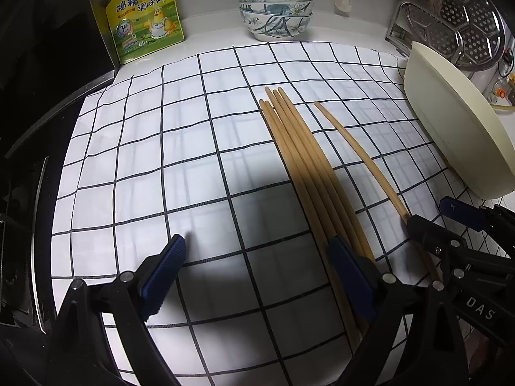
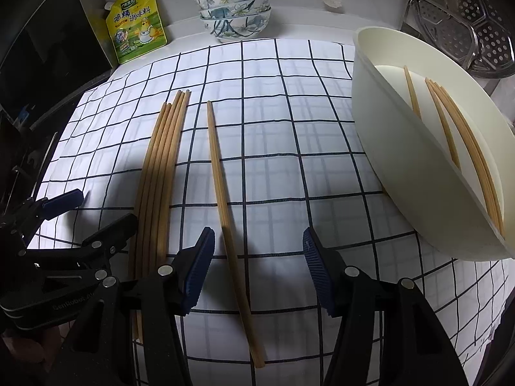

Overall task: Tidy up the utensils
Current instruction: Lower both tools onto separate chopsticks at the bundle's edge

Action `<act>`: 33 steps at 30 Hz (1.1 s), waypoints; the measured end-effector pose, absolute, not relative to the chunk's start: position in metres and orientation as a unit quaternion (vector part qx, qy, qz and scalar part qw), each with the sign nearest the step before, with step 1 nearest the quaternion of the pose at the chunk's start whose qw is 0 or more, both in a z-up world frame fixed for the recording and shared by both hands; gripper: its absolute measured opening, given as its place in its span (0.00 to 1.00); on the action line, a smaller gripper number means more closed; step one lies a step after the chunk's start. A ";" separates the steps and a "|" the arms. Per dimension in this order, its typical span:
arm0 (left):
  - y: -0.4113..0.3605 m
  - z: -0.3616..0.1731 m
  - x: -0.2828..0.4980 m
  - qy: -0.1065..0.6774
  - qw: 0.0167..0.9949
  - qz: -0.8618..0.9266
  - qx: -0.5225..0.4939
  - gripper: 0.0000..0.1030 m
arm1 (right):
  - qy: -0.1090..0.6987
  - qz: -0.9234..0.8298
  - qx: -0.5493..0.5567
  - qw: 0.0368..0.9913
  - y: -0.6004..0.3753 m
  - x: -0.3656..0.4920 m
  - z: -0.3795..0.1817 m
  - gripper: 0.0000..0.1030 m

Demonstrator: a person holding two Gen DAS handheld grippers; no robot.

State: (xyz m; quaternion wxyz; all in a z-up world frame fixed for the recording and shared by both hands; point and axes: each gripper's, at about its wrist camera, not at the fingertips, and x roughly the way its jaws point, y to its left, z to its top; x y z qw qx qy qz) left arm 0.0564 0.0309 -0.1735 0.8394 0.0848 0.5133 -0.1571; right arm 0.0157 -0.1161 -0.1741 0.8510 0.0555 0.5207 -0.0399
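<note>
Several wooden chopsticks (image 1: 299, 148) lie bundled side by side on the checked cloth (image 1: 161, 148); they also show in the right wrist view (image 2: 161, 160). One single chopstick (image 2: 225, 189) lies apart to their right; it also shows in the left wrist view (image 1: 354, 151). My left gripper (image 1: 257, 257) is open, low over the cloth left of the bundle, its right finger (image 1: 351, 270) beside the bundle. My right gripper (image 2: 257, 251) is open around the single chopstick's near part. A cream tub (image 2: 402, 148) at right holds several chopsticks (image 2: 466, 148).
A stack of flowered bowls (image 1: 275, 13) and a yellow seasoning pouch (image 1: 145, 16) stand at the back. A metal steamer rack (image 1: 463, 19) stands at back right. The cream tub (image 1: 457, 122) borders the cloth's right edge. A dark stove top (image 1: 38, 128) lies to the left.
</note>
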 end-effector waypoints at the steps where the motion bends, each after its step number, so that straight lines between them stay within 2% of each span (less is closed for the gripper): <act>1: 0.033 -0.174 0.057 0.514 0.839 -0.157 0.082 0.87 | 0.521 -0.039 0.055 0.851 -0.116 0.016 -0.174 0.53; 33: 0.031 -0.174 0.054 0.519 0.837 -0.157 0.074 0.87 | 0.513 -0.046 0.065 0.855 -0.120 0.015 -0.171 0.53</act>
